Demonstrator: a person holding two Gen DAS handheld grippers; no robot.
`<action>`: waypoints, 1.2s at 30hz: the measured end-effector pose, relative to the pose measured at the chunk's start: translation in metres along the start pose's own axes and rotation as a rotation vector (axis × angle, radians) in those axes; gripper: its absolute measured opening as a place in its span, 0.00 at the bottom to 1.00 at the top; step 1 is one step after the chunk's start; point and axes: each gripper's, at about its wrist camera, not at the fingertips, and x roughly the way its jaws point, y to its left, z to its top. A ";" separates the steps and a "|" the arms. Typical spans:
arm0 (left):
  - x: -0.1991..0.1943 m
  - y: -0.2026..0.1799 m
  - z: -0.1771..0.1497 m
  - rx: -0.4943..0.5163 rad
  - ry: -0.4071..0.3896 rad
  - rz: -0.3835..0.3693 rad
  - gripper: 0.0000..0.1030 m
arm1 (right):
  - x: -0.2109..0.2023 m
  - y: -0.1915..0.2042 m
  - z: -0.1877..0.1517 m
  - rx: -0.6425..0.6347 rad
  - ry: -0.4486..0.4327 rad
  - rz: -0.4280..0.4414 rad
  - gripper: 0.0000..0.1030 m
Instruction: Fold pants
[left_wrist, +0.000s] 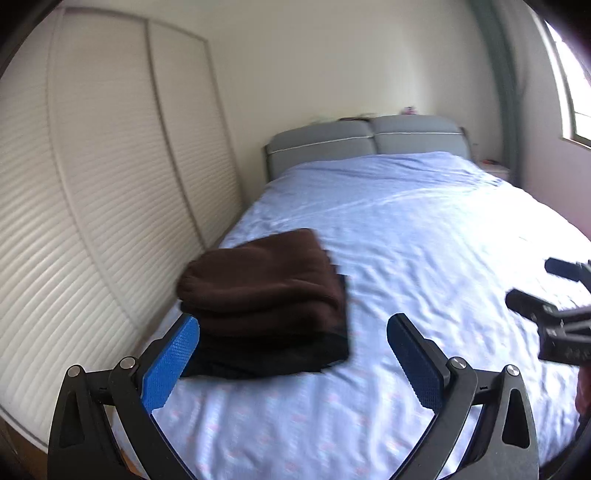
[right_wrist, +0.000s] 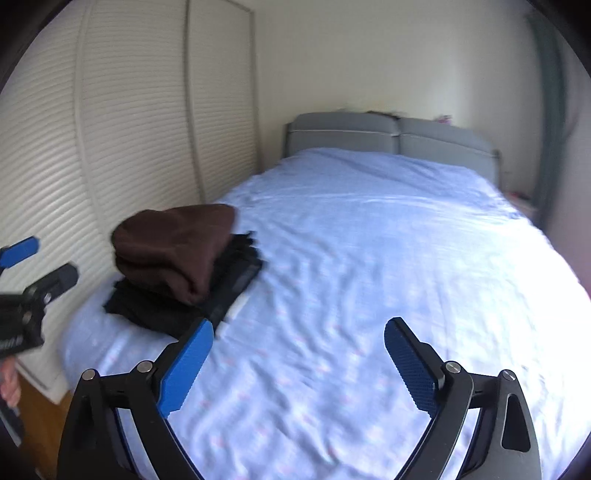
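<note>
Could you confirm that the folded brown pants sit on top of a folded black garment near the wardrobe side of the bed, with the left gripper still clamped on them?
Not quite: the left gripper is open and holds nothing, as the left wrist view shows. The brown pants do lie folded on the black garment, on the bed beside the wardrobe.

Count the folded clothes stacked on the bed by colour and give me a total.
Brown folded garment, on top of the stack: 1
Black folded garment, underneath it: 1
Total: 2

Both lie on the light blue bedsheet, near the edge beside the louvred wardrobe doors. The blur hides whether the black layer is more than one piece.
</note>
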 end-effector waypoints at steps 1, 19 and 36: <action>-0.011 -0.013 -0.006 0.007 -0.005 -0.024 1.00 | -0.013 -0.008 -0.007 0.006 -0.011 -0.021 0.92; -0.138 -0.171 -0.063 0.005 -0.002 -0.286 1.00 | -0.207 -0.136 -0.145 0.162 -0.035 -0.262 0.92; -0.189 -0.217 -0.081 -0.012 0.001 -0.334 1.00 | -0.264 -0.179 -0.186 0.230 -0.033 -0.292 0.92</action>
